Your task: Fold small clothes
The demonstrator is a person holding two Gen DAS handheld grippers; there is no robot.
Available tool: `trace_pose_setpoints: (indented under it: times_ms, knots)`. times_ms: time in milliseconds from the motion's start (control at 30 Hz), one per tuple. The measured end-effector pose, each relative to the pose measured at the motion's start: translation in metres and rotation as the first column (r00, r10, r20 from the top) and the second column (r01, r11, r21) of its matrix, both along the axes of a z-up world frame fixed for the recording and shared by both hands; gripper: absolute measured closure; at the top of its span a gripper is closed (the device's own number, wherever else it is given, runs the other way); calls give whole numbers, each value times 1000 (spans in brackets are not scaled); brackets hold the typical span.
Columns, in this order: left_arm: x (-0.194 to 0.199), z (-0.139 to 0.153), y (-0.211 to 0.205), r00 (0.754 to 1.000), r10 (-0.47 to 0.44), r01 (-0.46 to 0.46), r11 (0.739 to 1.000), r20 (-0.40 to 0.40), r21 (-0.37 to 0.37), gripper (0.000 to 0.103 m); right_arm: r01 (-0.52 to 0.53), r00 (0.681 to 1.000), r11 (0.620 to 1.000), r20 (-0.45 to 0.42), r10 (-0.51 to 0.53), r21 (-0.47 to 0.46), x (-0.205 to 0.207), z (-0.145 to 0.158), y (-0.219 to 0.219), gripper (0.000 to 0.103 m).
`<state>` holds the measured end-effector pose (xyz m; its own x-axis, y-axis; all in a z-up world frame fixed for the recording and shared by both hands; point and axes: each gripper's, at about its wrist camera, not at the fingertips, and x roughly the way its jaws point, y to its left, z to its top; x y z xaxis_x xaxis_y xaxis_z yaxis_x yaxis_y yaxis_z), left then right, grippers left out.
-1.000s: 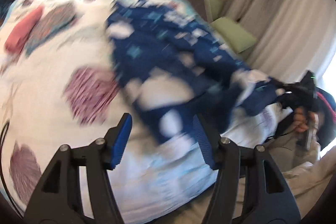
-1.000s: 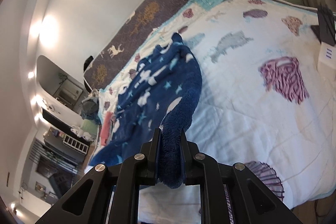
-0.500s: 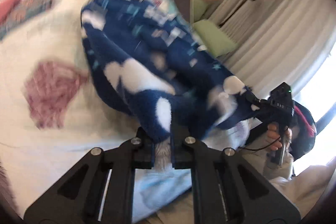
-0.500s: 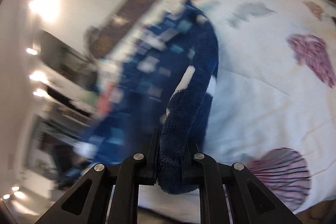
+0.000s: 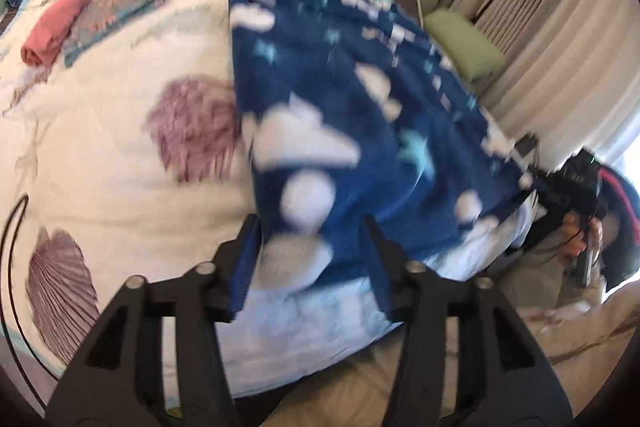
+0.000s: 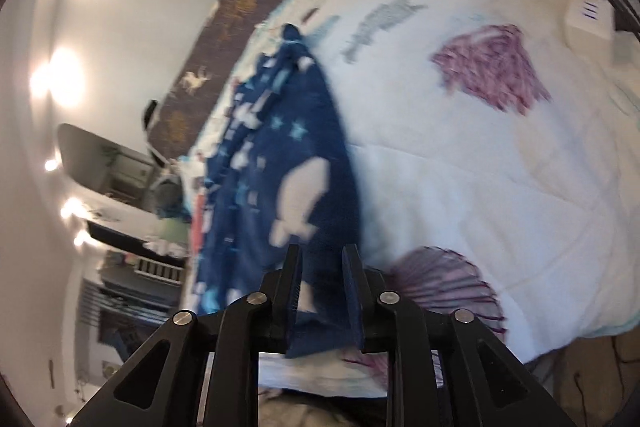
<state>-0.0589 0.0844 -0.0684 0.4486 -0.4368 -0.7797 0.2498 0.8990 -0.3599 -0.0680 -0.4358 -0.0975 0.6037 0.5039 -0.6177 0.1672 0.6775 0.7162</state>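
Note:
A navy fleece garment (image 5: 352, 115) with white clouds and pale stars lies spread on the bed's white quilt (image 5: 120, 187). My left gripper (image 5: 312, 259) is open, its blue pads on either side of the garment's near edge, gripping nothing. In the right wrist view the same garment (image 6: 288, 155) stretches away from my right gripper (image 6: 320, 283), whose jaws stand slightly apart with the garment's corner still between them. The right gripper also shows in the left wrist view (image 5: 568, 187), at the garment's far right corner.
A rolled pink cloth (image 5: 60, 19) and a folded patterned cloth (image 5: 116, 11) lie at the quilt's far left. Green cushions (image 5: 460, 43) and curtains stand beyond the bed. A white box (image 6: 588, 15) sits on the quilt's right side. The bed's edge lies just below both grippers.
My left gripper was shut on the garment's edge half a second ago and is open now. The garment has dropped flat onto the quilt. My right gripper's jaws have parted slightly.

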Motion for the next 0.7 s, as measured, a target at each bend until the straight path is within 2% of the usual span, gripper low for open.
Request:
trace_pose_setpoints:
  times_ms: [100,167,200,300,400,500,600,667,700]
  knots:
    - [-1,-11,-1,999,7,-6,1000,-36,19,39,-9,1000,1000,-11,9,-6,3,-3,2,61]
    - [-2,-14,4,999,10,-10,1000,-38,6,37,-20,1000,999,-6,20,-34,8,0,4,51]
    - [-3,-13,6,999,9,-10,1000,-31,-3,33,-28,1000,999,-3,28,-46,8,1,6,46]
    - [-4,-18,6,1000,9,-9,1000,-7,-11,28,-54,999,997,2,54,-57,6,0,8,39]
    - [-6,-18,-5,999,1,-3,999,41,38,28,-61,998,996,-22,60,-70,10,-5,14,39]
    - [-8,-16,-11,998,-15,11,998,56,66,30,-40,999,986,-32,35,-164,8,-2,20,39]
    - [-8,-14,-9,999,-12,9,997,42,80,30,-9,1000,955,16,14,-297,1,16,24,39]
    - [-9,-13,-7,999,2,-5,997,36,79,30,36,996,928,93,-2,-371,-8,37,31,40]
    - [-8,-13,-6,999,6,-8,997,32,73,30,58,989,917,145,0,-395,-12,47,36,45]
